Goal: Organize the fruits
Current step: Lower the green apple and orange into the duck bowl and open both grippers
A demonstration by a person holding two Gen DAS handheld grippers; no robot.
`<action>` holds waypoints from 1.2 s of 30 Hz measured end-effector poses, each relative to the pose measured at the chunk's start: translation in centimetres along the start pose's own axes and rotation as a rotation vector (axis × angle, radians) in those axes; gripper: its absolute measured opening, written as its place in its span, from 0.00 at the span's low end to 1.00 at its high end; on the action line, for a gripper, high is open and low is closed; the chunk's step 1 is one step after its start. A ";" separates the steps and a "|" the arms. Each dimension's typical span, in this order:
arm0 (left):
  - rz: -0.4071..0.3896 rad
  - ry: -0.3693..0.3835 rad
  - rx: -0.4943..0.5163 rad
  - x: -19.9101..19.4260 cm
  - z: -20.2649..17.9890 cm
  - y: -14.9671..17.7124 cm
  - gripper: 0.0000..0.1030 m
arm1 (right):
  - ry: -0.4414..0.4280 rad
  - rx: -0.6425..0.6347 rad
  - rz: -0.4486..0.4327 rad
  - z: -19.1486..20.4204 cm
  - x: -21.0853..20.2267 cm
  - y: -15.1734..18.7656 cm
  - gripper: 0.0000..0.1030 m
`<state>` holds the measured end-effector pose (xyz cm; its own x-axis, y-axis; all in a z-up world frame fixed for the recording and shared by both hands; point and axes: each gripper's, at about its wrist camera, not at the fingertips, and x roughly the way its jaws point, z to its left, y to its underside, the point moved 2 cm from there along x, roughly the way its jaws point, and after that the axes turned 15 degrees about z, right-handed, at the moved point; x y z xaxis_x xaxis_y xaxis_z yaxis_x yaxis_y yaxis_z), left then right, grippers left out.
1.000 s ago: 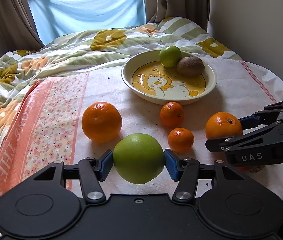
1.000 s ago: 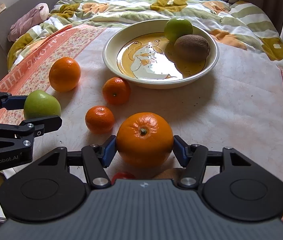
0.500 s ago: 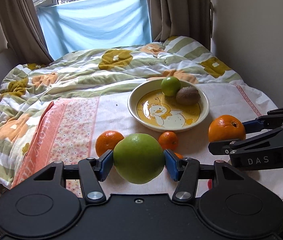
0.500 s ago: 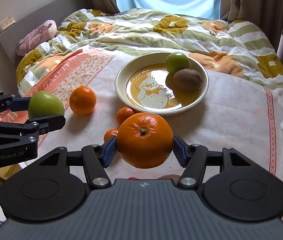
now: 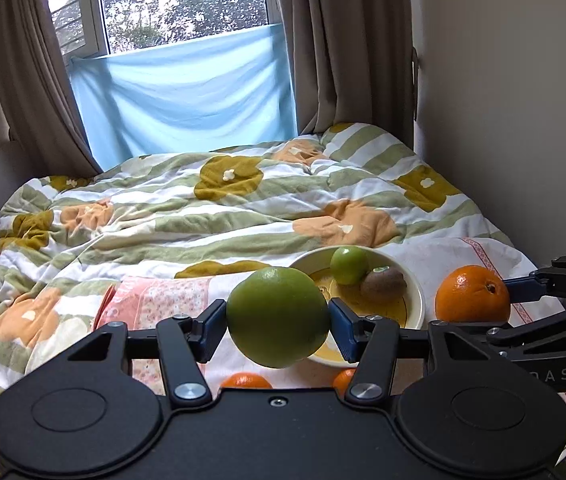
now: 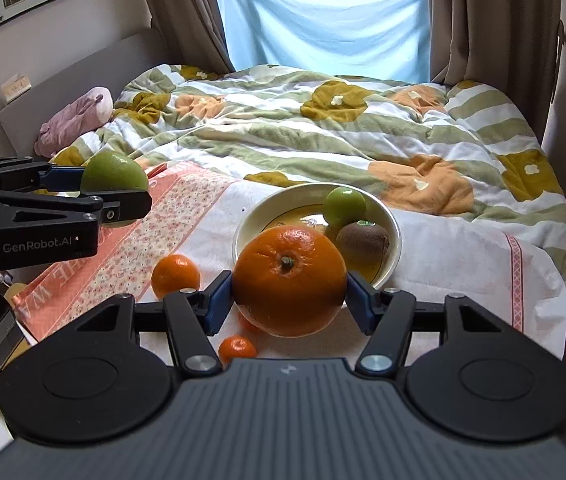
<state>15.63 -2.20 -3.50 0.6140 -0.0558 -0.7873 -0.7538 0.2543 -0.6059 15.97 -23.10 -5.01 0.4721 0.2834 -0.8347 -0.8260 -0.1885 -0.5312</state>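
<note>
Carrying both fruits: my left gripper (image 5: 277,317) clamps the apple (image 5: 277,317), right gripper (image 6: 289,286) the orange (image 6: 289,286), both aloft (bowl (image 6: 255,216) just ahead); lower gently, release inside

Soft daylight from the window (image 5: 187,4); sharp frames, fisheye bending and dark corners.

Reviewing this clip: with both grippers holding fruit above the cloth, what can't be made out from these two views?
- Left wrist view: the two small orange mandarins are mostly hidden by the gripper body.
- Right wrist view: the near rim of the cream cartoon-print bowl sits behind the large orange.
- Either view: where each held fruit's far side meets the pads.
</note>
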 end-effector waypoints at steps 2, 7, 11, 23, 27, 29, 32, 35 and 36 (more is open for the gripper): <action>-0.003 0.023 0.016 0.7 0.5 -1.1 0.58 | 0.014 0.027 -0.009 -0.1 0.2 -0.9 0.73; -0.002 0.075 0.070 3.2 1.7 -3.8 0.58 | 0.043 0.091 -0.010 0.0 2.0 -3.6 0.73; 0.007 0.110 0.112 5.8 2.5 -5.9 0.58 | 0.069 0.136 -0.001 0.1 3.9 -5.4 0.73; 0.138 0.241 0.260 16.2 2.0 -9.3 0.58 | 0.149 0.286 0.092 -1.3 10.5 -7.4 0.73; 0.186 0.268 0.318 19.1 0.7 -9.3 0.57 | 0.168 0.332 0.127 -2.1 12.1 -7.0 0.73; 0.208 0.278 0.338 20.1 0.2 -9.1 0.57 | 0.176 0.348 0.140 -2.4 12.7 -6.8 0.73; 0.233 0.280 0.366 21.2 -0.5 -8.7 0.58 | 0.183 0.368 0.157 -2.9 13.4 -6.6 0.73; 0.250 0.280 0.384 22.0 -1.0 -8.4 0.58 | 0.185 0.380 0.168 -3.2 13.7 -6.3 0.73; 0.254 0.281 0.386 22.2 -1.1 -8.3 0.58 | 0.186 0.383 0.172 -3.5 13.8 -6.3 0.73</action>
<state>35.26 -6.63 -16.03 0.2975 -0.1887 -0.9359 -0.6972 0.6267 -0.3480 28.74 -21.26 -13.71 0.3365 0.0985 -0.9365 -0.9351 0.1528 -0.3199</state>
